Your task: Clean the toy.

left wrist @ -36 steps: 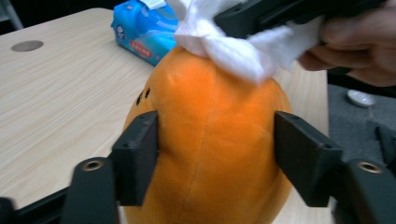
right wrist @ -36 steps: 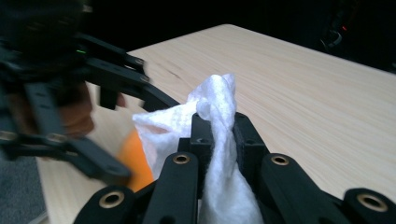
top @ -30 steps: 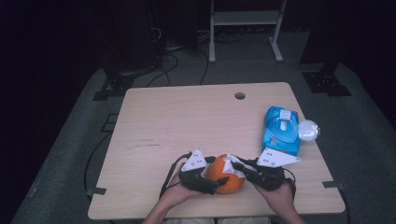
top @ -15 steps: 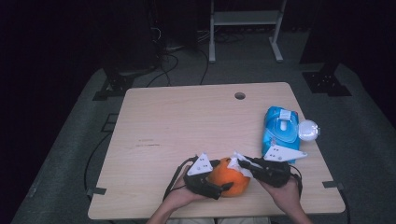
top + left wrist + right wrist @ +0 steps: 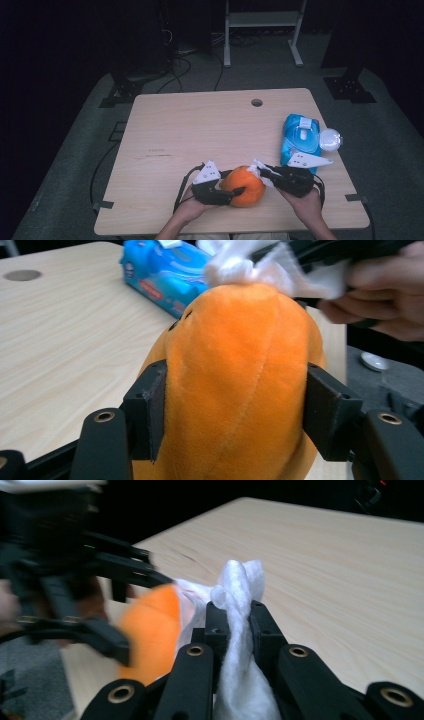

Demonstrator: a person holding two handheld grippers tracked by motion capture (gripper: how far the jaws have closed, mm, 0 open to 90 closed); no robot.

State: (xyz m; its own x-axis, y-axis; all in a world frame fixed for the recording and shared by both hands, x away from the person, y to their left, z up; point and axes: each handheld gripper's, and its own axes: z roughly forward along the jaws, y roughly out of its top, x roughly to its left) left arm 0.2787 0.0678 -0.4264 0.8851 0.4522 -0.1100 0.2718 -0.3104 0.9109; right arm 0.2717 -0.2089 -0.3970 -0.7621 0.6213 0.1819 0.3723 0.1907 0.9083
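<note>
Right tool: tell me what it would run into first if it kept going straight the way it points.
The right tool, shut on a white wipe, points at the orange plush toy held by the left tool. The wipe already seems to touch it, so the toy comes first.

Bright orange plush [image 5: 240,385], faint stitched seams down its sides, two small dark marks near the top. White wipe [image 5: 240,645], crumpled. Black claws [image 5: 227,192] [image 5: 267,175], brass-coloured rivets, white three-cornered plates on top. Pale wood-grain desk [image 5: 200,130] with one round grey hole. Blue wipes pack [image 5: 301,140], red-and-white label, lighter blue lid. White round cap [image 5: 330,140] beside it.
</note>
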